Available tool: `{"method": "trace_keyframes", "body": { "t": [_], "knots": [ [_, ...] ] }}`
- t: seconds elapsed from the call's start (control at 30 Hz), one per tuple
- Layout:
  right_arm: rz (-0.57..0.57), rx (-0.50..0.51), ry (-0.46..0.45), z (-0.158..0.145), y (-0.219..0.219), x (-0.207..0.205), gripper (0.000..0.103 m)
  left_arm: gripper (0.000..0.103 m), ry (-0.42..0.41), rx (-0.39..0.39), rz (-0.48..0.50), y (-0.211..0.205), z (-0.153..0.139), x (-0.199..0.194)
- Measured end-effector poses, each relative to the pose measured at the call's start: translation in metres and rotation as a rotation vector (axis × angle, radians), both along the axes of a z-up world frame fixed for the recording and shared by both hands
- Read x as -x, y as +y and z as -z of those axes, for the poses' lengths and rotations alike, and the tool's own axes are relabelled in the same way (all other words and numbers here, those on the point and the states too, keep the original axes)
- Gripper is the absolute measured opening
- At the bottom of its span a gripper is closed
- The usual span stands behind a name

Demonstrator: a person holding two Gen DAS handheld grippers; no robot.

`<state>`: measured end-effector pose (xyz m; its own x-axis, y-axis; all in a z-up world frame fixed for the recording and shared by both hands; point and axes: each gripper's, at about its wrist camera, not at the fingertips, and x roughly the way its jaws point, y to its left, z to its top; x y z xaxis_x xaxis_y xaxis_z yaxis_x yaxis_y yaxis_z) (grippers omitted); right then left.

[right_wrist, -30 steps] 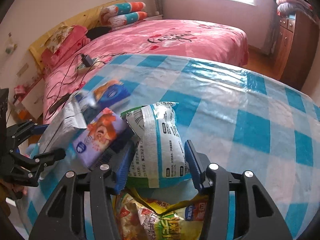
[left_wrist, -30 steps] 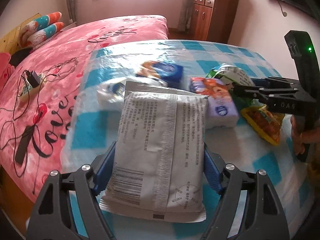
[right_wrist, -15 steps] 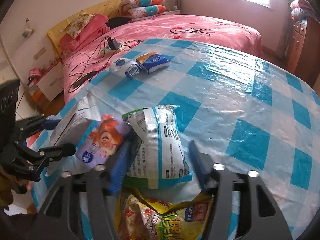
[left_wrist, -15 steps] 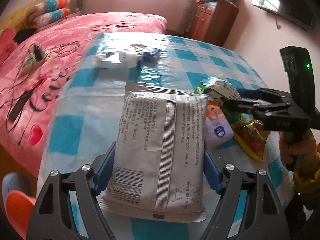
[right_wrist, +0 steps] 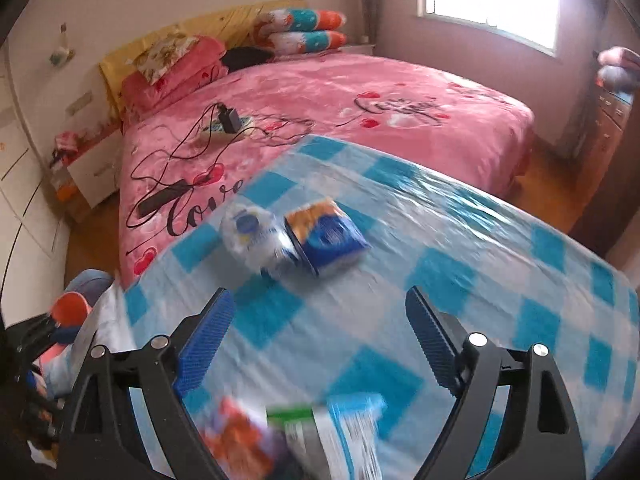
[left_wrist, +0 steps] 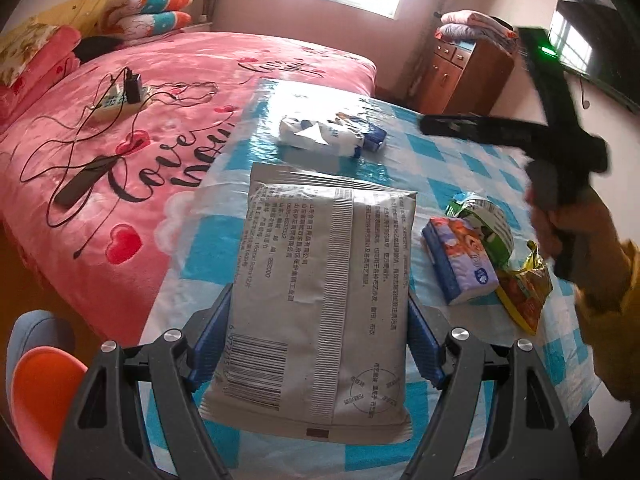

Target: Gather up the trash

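My left gripper (left_wrist: 318,296) is shut on a large silver packet (left_wrist: 320,300) with a barcode, held above the blue-checked table (left_wrist: 400,168). My right gripper (right_wrist: 320,296) hangs over the table with its jaws opening and nothing between them. In the left wrist view the right gripper (left_wrist: 440,124) sits high at the right, in a hand (left_wrist: 568,220). A green-white packet (right_wrist: 344,432) lies blurred below the right gripper, beside a purple tissue pack (right_wrist: 240,444). The same packet (left_wrist: 488,220), tissue pack (left_wrist: 460,264) and a yellow snack bag (left_wrist: 524,292) lie together at the table's right.
A white-blue pack (right_wrist: 256,236) and a blue-orange pack (right_wrist: 326,236) lie side by side at the table's far edge. Behind is a pink bed (right_wrist: 360,96) with a power strip and cables (right_wrist: 224,124). A wooden cabinet (left_wrist: 464,68) stands at the back right.
My right gripper let go of the green-white packet, opened wide and rose away from it. My left gripper drew back along the table, still holding the silver packet.
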<state>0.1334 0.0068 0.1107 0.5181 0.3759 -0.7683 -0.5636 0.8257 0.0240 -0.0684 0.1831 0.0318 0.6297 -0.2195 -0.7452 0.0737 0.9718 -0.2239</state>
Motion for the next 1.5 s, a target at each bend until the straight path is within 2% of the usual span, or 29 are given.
{"method": "trace_keyframes", "body": {
  "t": [0.07,0.17,0.23,0.3,0.37,0.47,0.6,0.7,0.73,0.77,0.87,1.0,1.07,1.3,1.5],
  "knots": [
    [0.004,0.062,-0.014,0.007,0.012,-0.02,0.087,0.078,0.001,0.01,-0.005,0.005,0.0,0.002],
    [0.01,0.097,0.022,0.016,0.021,-0.049,0.087,0.078,-0.002,0.015,-0.016,0.011,0.0,0.004],
    [0.026,0.092,0.066,0.021,0.024,-0.067,0.087,0.078,-0.004,0.016,-0.029,0.016,-0.001,0.002],
    [0.029,0.046,0.144,0.027,0.028,-0.084,0.087,0.078,-0.008,0.016,-0.04,0.021,-0.002,-0.002],
    [0.021,0.036,0.179,0.033,0.034,-0.092,0.087,0.078,-0.008,0.01,-0.051,0.025,-0.002,-0.007],
    [0.02,0.088,0.196,0.045,0.048,-0.098,0.087,0.078,-0.007,0.014,-0.056,0.027,0.0,-0.009],
    [-0.036,0.073,0.243,0.055,0.065,-0.099,0.087,0.078,0.002,0.003,-0.058,0.028,0.005,-0.011],
    [-0.13,0.198,0.166,0.062,0.085,-0.08,0.084,0.078,0.009,0.01,-0.065,0.032,0.007,-0.012],
    [-0.168,0.215,0.147,0.062,0.089,-0.071,0.077,0.078,0.011,0.013,-0.068,0.034,0.007,-0.012],
    [-0.182,0.213,0.151,0.061,0.09,-0.068,0.07,0.078,0.012,0.017,-0.071,0.036,0.007,-0.012],
    [-0.219,0.225,0.162,0.059,0.091,-0.055,0.058,0.078,0.02,0.022,-0.074,0.037,0.01,-0.01],
    [-0.254,0.241,0.173,0.058,0.091,-0.034,0.052,0.078,0.019,0.02,-0.065,0.035,0.011,-0.008],
    [-0.277,0.244,0.173,0.058,0.091,-0.02,0.046,0.078,0.016,0.027,-0.067,0.036,0.011,-0.007],
    [-0.346,0.252,0.178,0.056,0.086,0.029,0.037,0.078,0.024,0.011,-0.032,0.03,0.014,-0.002],
    [-0.319,0.222,0.18,0.055,0.069,0.057,0.034,0.078,0.025,0.016,-0.008,0.021,0.014,0.009]
  ]
}}
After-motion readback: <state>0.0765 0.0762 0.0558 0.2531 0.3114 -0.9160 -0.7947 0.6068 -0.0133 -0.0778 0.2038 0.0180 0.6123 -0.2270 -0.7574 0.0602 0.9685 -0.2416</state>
